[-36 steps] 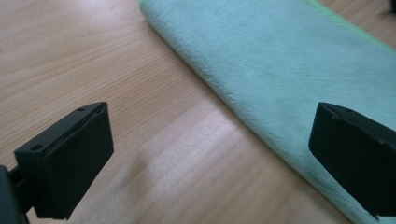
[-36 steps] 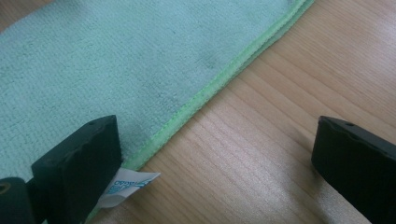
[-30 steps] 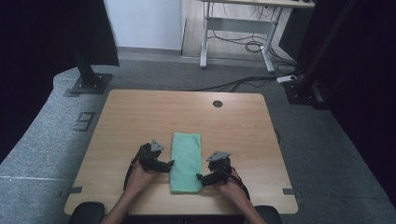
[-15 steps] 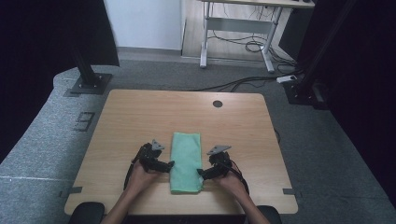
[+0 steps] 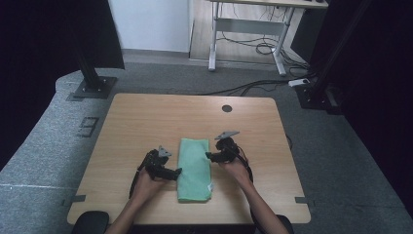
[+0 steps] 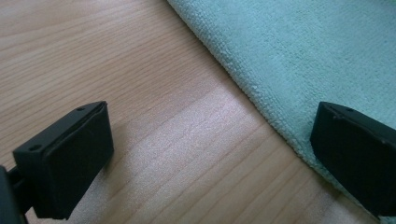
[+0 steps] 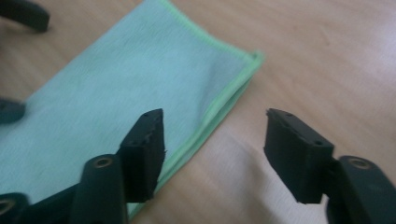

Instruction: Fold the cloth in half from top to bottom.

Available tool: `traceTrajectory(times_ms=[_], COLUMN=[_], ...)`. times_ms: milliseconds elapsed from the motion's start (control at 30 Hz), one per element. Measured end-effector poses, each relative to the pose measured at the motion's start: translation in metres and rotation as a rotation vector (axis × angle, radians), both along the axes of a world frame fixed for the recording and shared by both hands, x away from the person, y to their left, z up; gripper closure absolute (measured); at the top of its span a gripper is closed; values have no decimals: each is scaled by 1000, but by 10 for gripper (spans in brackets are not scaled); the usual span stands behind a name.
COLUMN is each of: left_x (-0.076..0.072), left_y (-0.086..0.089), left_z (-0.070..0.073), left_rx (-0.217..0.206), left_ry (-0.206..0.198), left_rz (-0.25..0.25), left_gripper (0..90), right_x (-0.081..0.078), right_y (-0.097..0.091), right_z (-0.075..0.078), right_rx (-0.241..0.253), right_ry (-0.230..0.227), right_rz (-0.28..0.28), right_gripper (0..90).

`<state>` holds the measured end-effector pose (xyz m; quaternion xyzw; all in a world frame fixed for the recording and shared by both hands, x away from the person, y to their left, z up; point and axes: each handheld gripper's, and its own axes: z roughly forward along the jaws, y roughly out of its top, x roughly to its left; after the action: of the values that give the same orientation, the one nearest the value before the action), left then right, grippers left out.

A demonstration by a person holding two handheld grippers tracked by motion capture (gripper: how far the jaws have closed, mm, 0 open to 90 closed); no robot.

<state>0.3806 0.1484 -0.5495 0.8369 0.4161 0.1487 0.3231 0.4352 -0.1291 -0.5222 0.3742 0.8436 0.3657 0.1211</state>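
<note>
Folded green cloth [image 5: 195, 168] lies flat on the table [image 5: 146, 122], long axis 12-to-6, in the near half and about centred between the two hands. Left gripper [image 5: 176, 171] sits at the cloth's 9 o'clock edge, jaws spread wide; in the left gripper view one jaw is over bare wood and the other over the cloth's edge [image 6: 261, 100], nothing pinched, so it's straddling the hem, probably staged for a pick. Right gripper [image 5: 208, 156] is at the cloth's 3 o'clock edge, up toward the far end. Its jaws have just been closing but are not clenched: the right gripper view shows a clear gap, one jaw above the cloth [image 7: 116, 93], the other over wood, with the doubled hem running between them and not touching either pad. Likely reason for the placement: both grippers bracket the long edges to grab opposite sides and fold or lift the cloth evenly.
</note>
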Motion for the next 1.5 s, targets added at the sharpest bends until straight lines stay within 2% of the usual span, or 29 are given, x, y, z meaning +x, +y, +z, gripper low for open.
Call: traceTrajectory(times_ms=[100, 167, 200, 333, 533, 600, 633, 733, 767, 800, 833, 900, 1033, 1167, 1467, 1500], left_x=[0, 0, 0, 0, 0, 0, 0, 0, 0, 0, 0, 0, 0, 0, -1, -1], left_y=[0, 0, 0, 0, 0, 0, 0, 0, 0, 0, 0, 0, 0, 0, -1, -1], left_z=[0, 0, 0, 0, 0, 0, 0, 0, 0, 0, 0, 0, 0, 0, 0, 0], left_rx=[-2, 2, 1, 2, 2, 1, 2, 2, 2, 2, 2, 2, 2, 1, 0, 1], left_ry=[-1, 1, 0, 0, 1, 0, 0, 0, 0, 0, 0, 0, 0, 0, 0, 0], left_rz=[1, -2, -1, -1, -2, -1, -1, -1, -1, -1, -1, -1, -1, 0, 4, 6], left_gripper=[0, 0, 0, 0, 0, 0, 0, 0, 0, 0, 0, 0, 0, 0, 0, 0], right_x=[15, 19, 26, 37, 53, 55, 58, 59, 59, 59, 60, 60, 58, 56, 40, 35], right_y=[3, 5, 10, 18, 26, 26, 28, 27, 26, 26, 26, 26, 27, 26, 23, 22], right_z=[3, 4, 6, 5, -6, -8, -13, -15, -15, -15, -15, -14, -11, -5, 21, 28], right_rx=[8, 10, 4, -14, -53, -59, -80, -44, -40, -40, -22, -16, -36, -33, -19, -15], right_ry=[-2, -1, -3, -3, 7, 11, 19, 34, 40, 40, 62, 70, 58, 46, -8, -24], right_rz=[-11, -13, -12, -8, -24, -23, -5, 1, 13, 13, 24, 25, 36, 41, 82, 96], right_gripper=[447, 451, 474, 500, 523, 529, 562, 645, 698, 698, 791, 832, 849, 850, 851, 850])
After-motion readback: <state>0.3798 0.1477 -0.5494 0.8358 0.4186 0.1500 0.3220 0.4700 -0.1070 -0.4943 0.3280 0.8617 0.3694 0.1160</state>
